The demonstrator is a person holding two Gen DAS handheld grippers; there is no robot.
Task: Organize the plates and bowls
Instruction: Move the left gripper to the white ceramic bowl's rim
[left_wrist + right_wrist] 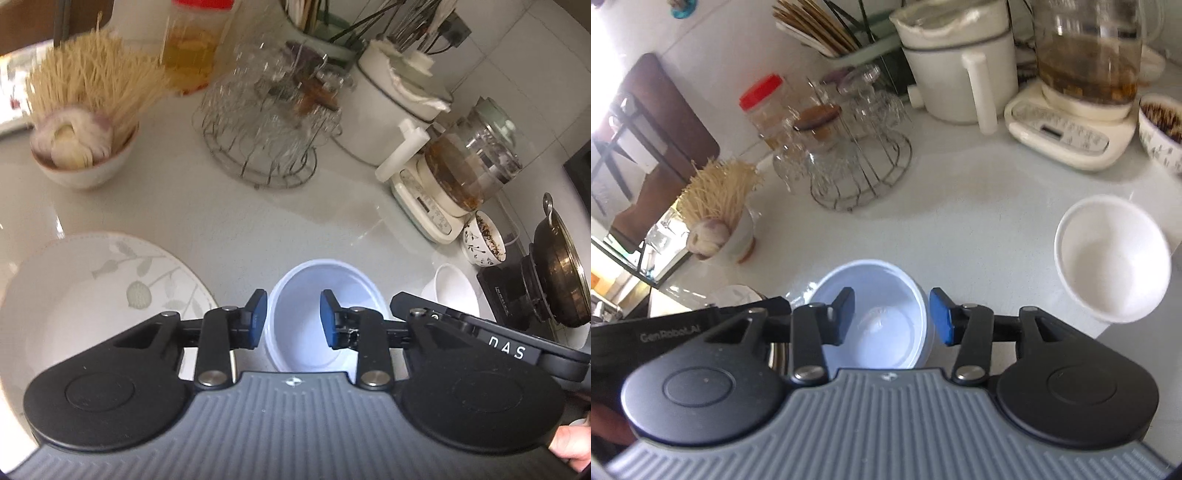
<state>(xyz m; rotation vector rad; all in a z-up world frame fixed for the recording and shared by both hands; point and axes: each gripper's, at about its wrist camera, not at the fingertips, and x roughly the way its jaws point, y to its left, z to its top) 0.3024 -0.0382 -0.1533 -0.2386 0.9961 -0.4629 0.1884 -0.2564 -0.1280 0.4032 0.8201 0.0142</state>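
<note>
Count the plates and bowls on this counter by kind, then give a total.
Plates: 1, the leaf-patterned plate
Bowls: 4, the pale blue bowl, the plain white bowl, the patterned bowl, the garlic bowl
Total: 5

Both cameras sit just behind their own claws and look steeply down and forward across the pale surface (pixel 229 206) toward its tiled back edge. The left wrist view hangs close over the pale blue bowl (pixel 314 288); the right wrist view looks at the same bowl (pixel 882 295) from its other side, equally near. The 2 views share that bowl, the wire glass rack (pixel 266 122) (pixel 857 166) and the kettle base (pixel 424 199) (pixel 1067 136).
</note>
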